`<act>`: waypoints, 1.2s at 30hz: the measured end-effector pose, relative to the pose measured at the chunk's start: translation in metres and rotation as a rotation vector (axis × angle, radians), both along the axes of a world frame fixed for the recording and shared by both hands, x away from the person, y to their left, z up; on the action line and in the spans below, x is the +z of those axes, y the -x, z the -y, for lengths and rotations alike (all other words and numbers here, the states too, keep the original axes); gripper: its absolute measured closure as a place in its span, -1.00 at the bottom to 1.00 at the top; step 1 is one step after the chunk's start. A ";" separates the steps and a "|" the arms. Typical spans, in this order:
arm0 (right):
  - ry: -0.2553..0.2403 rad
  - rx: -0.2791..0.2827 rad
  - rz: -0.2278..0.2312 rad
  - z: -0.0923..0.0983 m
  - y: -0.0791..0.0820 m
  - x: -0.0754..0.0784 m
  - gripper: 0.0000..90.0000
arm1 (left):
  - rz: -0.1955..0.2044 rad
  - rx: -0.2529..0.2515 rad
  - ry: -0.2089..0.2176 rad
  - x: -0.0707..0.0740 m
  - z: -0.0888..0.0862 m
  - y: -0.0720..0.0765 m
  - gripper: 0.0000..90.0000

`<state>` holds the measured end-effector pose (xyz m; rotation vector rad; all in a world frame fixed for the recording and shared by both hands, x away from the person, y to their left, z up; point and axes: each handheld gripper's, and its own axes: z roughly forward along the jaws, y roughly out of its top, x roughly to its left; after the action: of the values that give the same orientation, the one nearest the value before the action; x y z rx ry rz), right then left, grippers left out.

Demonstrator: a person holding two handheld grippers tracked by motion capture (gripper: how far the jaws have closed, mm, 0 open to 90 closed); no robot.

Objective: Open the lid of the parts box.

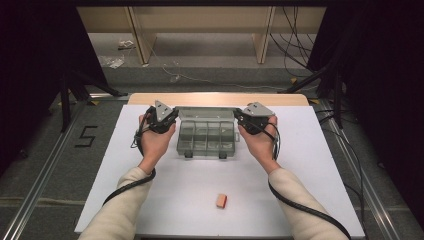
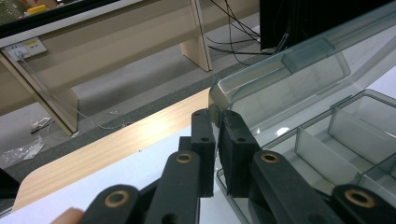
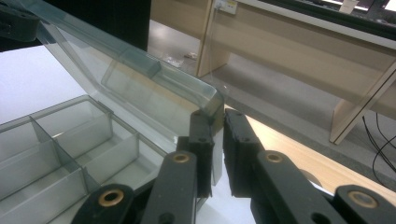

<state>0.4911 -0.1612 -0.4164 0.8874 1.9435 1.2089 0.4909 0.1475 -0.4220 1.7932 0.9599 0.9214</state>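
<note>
A clear plastic organiser box [image 1: 207,137] sits at the far middle of the white worktop [image 1: 310,170], its lid [image 1: 205,112] raised and leaning back. The left gripper [image 1: 167,120] is at the lid's left corner and the right gripper [image 1: 245,120] at its right corner, a hand [image 1: 155,142] behind each.

In the left gripper view, the jaws are clamped on the lid's edge [image 2: 219,100], the thin clear wall running down between the two black pads. In the right gripper view, the jaws likewise pinch the rounded corner of the lid [image 3: 212,105] between them.

The box's tray is split by clear partitions into compartments [image 3: 56,140]; those visible in the gripper views hold nothing. Two dark latches [image 1: 189,155] sit on the tray's near wall.

The high view adds a small block [image 1: 221,201], tan with a reddish side, lying alone on the worktop near the front edge, well apart from the box. The gripper views add the light wooden furniture [image 2: 112,56] and cables [image 2: 233,37] beyond the worktop.
</note>
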 end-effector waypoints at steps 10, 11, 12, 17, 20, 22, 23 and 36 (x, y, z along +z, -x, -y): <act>-0.010 -0.008 -0.013 0.000 -0.005 0.002 0.85 | -0.027 0.002 0.024 0.003 -0.001 -0.006 0.87; -0.016 -0.006 -0.014 0.000 -0.006 0.003 0.85 | -0.028 0.001 0.027 0.003 -0.001 -0.006 0.87; -0.016 -0.006 -0.014 0.000 -0.006 0.003 0.85 | -0.029 0.000 0.030 0.004 -0.001 -0.007 0.87; -0.018 -0.008 -0.012 0.000 -0.007 0.002 0.85 | -0.029 0.000 0.030 0.006 -0.001 -0.008 0.87; -0.018 -0.011 -0.015 0.000 -0.007 0.002 0.85 | -0.030 0.004 0.036 0.006 -0.001 -0.009 0.87; -0.017 -0.014 -0.014 -0.001 -0.008 0.002 0.85 | -0.029 0.007 0.045 0.006 -0.001 -0.010 0.87; -0.016 -0.015 -0.013 -0.001 -0.008 0.002 0.85 | -0.029 0.007 0.049 0.006 -0.001 -0.010 0.87; -0.027 -0.029 -0.015 -0.002 -0.014 0.003 0.86 | -0.035 0.026 0.062 0.007 0.001 -0.015 0.88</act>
<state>0.5047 -0.1596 -0.4135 0.9372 1.9237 1.2173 0.5061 0.1463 -0.4147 1.7535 1.0259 0.8692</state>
